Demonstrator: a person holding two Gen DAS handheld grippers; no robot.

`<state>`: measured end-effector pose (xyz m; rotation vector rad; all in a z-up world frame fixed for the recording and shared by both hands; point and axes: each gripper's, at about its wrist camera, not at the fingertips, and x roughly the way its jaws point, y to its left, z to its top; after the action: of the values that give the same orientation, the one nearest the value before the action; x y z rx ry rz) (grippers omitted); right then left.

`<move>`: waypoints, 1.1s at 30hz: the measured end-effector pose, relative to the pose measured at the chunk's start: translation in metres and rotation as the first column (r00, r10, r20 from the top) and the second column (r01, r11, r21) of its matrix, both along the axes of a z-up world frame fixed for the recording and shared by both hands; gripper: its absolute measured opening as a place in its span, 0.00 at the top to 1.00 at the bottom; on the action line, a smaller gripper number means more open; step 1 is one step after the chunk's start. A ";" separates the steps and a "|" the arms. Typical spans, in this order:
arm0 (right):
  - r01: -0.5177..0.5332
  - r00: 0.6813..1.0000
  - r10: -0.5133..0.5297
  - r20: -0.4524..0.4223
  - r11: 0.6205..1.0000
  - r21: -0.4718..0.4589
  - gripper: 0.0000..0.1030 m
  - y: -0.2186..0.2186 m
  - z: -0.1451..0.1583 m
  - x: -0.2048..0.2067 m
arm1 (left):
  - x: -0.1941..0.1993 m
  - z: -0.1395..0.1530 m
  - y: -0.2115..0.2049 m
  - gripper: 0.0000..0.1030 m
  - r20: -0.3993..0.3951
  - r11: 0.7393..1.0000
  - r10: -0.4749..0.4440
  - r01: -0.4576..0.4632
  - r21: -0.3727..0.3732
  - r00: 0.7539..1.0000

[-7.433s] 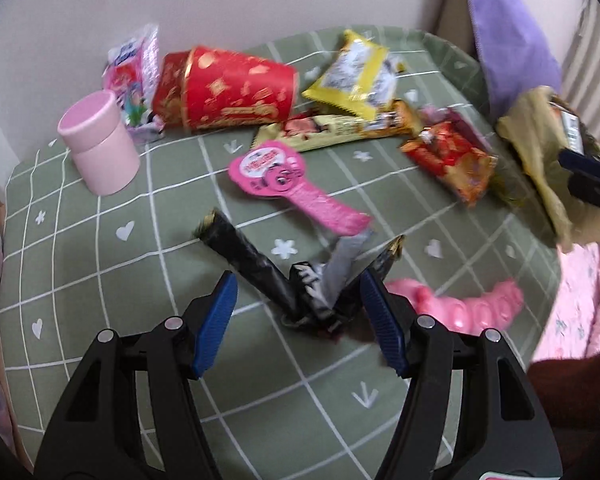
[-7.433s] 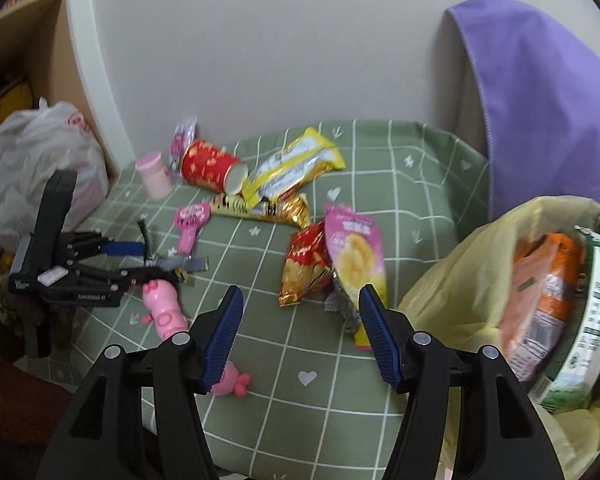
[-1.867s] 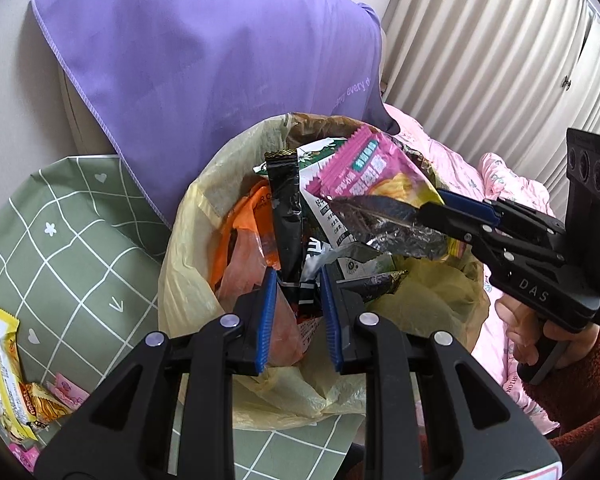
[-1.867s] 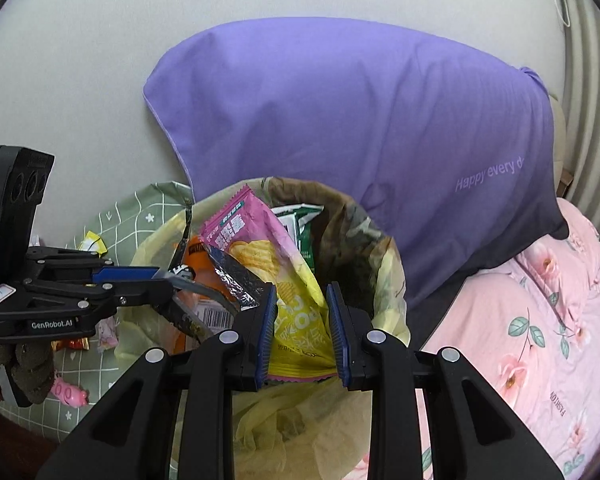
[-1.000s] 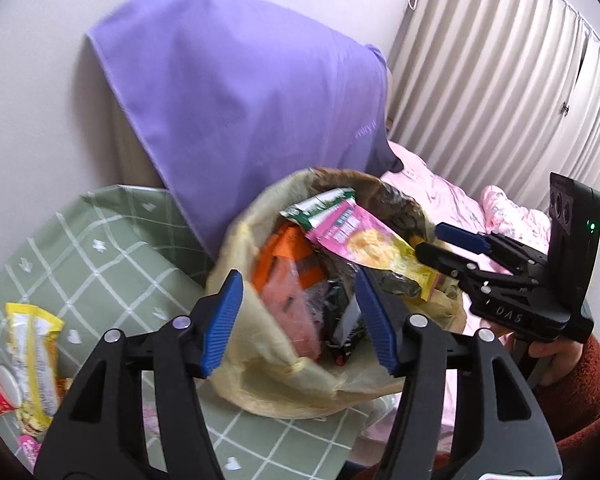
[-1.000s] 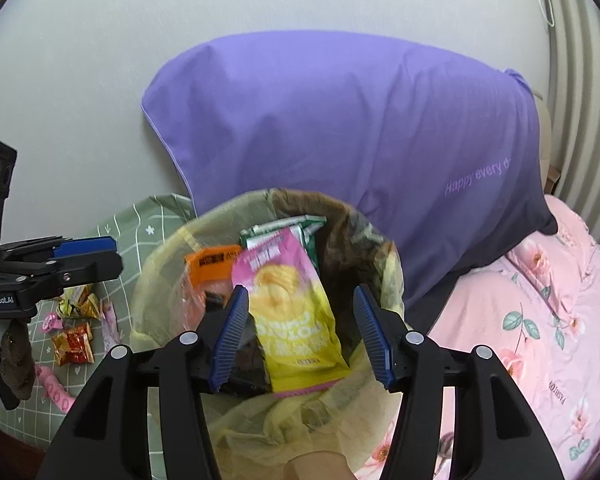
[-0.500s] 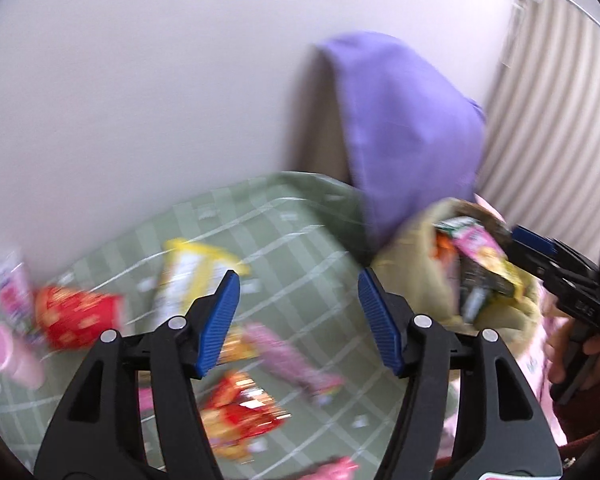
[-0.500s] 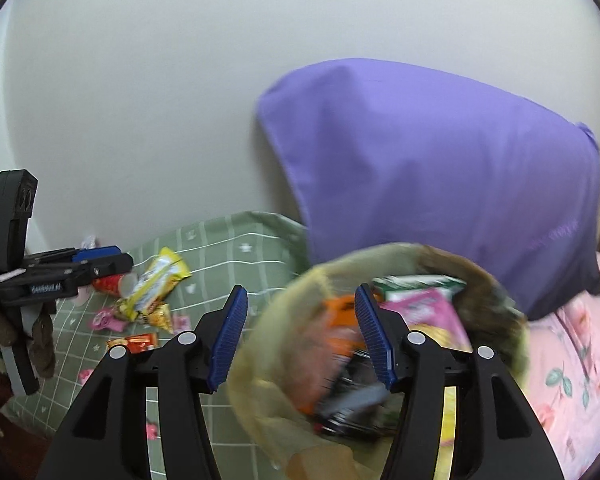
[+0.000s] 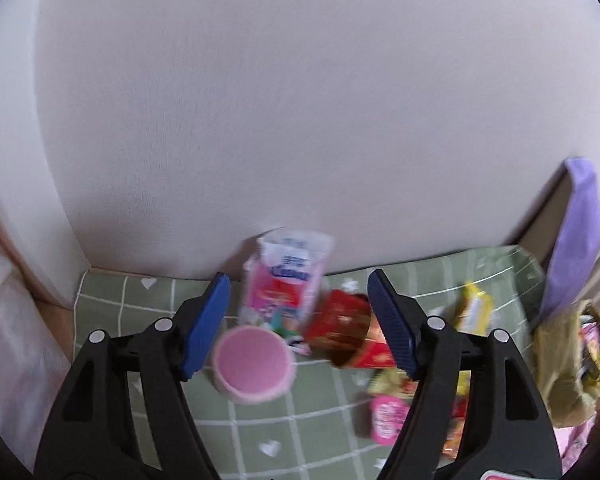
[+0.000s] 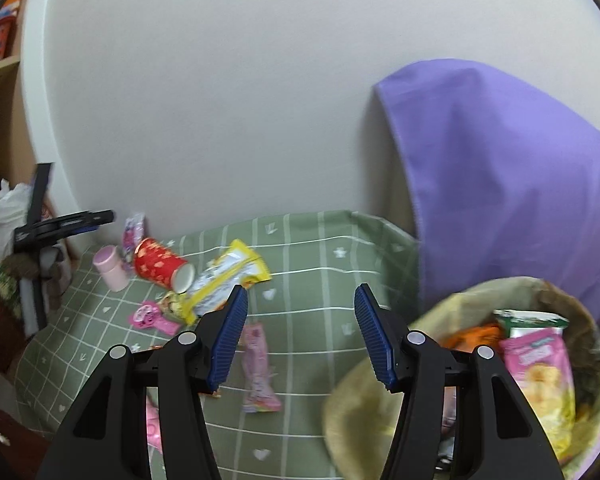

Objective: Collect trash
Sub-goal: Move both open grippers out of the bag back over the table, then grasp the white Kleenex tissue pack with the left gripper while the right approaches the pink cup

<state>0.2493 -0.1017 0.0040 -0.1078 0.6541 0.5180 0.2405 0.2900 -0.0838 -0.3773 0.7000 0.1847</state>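
Both grippers' fingers (image 9: 204, 332) are parted and empty, the left gripper (image 9: 298, 322) having just widened, above a green checked cloth (image 10: 312, 248) strewn with wrappers (image 10: 228, 276) against a white wall (image 10: 220, 80), trash bag (image 10: 380, 408) at right.

L claw (image 9: 298, 322) just widened, empty; R claw (image 10: 298, 334) gaping, empty.

Pink cup (image 9: 253, 364) & red tube (image 9: 350, 330) block wall-side corner; mid cloth (image 10: 312, 276) free.

Plain white wall (image 9: 300, 100) behind green grid-patterned tablecloth (image 10: 308, 248).
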 end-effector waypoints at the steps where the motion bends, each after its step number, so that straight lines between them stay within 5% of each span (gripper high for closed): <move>1: -0.013 1.000 0.013 -0.001 1.000 -0.006 0.49 0.005 -0.001 -0.001 | 0.007 -0.005 0.004 0.34 -0.014 1.000 -0.009 0.009 -0.002 1.000; 7: -0.080 0.996 0.079 -0.033 0.995 -0.054 0.49 0.035 -0.016 0.001 | 0.048 -0.034 0.012 0.36 -0.131 1.000 -0.027 0.029 0.012 0.991; 10: -0.119 0.993 0.116 -0.038 0.990 -0.080 0.49 0.047 -0.021 0.002 | 0.055 -0.042 0.020 0.64 -0.158 0.999 -0.013 0.008 -0.035 0.987; 11: -0.135 0.990 0.132 -0.041 0.987 -0.083 0.49 0.050 -0.022 0.003 | 0.051 -0.039 0.023 0.72 -0.137 0.999 -0.004 -0.003 -0.054 0.991; 16: -0.274 0.959 0.269 -0.089 0.960 -0.055 0.49 0.081 -0.031 0.016 | 0.010 0.008 0.027 0.76 0.014 0.996 0.041 -0.040 -0.086 0.999; 22: -0.485 0.874 0.475 -0.103 0.869 -0.102 0.49 0.160 -0.043 0.029 | -0.064 0.052 0.023 0.75 0.111 0.989 0.120 -0.108 -0.105 0.987; 30: -0.657 0.753 0.644 -0.138 0.746 -0.105 0.49 0.256 -0.049 0.049 | -0.131 0.030 0.006 0.75 0.021 0.980 0.149 -0.145 -0.133 0.989; 33: -0.712 0.702 0.698 -0.145 0.687 -0.142 0.60 0.289 -0.057 0.042 | -0.150 0.020 -0.001 0.75 -0.003 0.979 0.156 -0.155 -0.130 0.988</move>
<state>0.2918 0.1877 -0.0533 -0.5423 0.7304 1.2221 0.0909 0.2893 -0.0634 -0.5581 0.6773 0.2867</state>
